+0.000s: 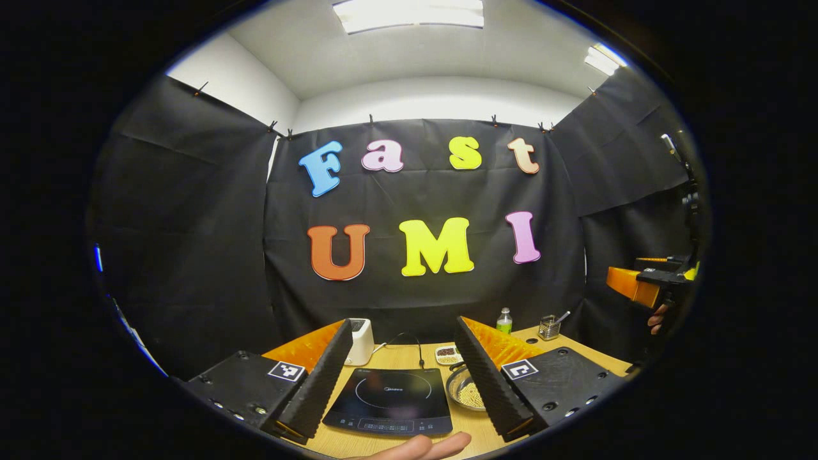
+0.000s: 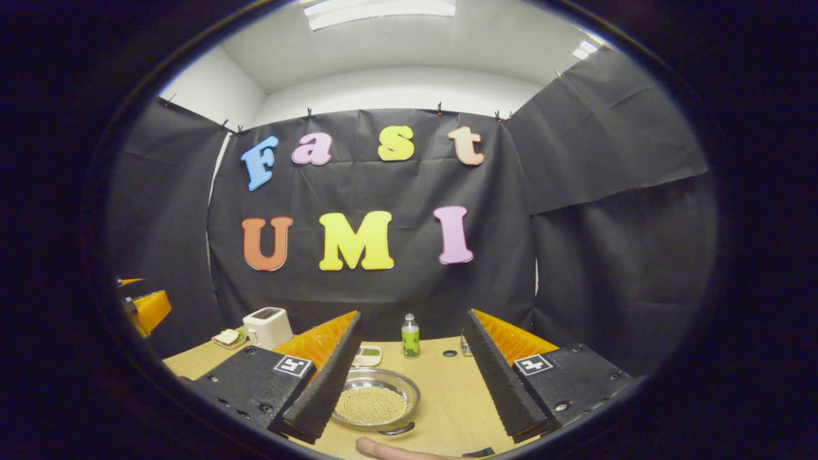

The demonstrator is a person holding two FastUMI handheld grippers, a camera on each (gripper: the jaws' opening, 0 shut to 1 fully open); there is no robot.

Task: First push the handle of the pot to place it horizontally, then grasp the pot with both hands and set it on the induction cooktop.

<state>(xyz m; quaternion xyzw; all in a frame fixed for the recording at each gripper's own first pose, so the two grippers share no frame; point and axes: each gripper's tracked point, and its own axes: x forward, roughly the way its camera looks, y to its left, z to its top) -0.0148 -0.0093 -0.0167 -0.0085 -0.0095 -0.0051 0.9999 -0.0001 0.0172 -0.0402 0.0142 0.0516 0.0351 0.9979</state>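
right gripper view, steel pot (image 2: 377,401) w/ yellow grains, both grippers' fingers apart, cooktop (image 1: 391,401) bare

I see bright ceiling panels (image 1: 409,13) lighting both views evenly; shadows are soft, focus is sharp, and the fisheye bends straight lines near the edges.

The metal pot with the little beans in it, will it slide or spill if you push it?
The pot looks like smooth shallow metal on a smooth wooden table, so it would probably slide easily. Its low, wide shape seems unlikely to tip. The beans are loose, so a quick shove might scatter some.
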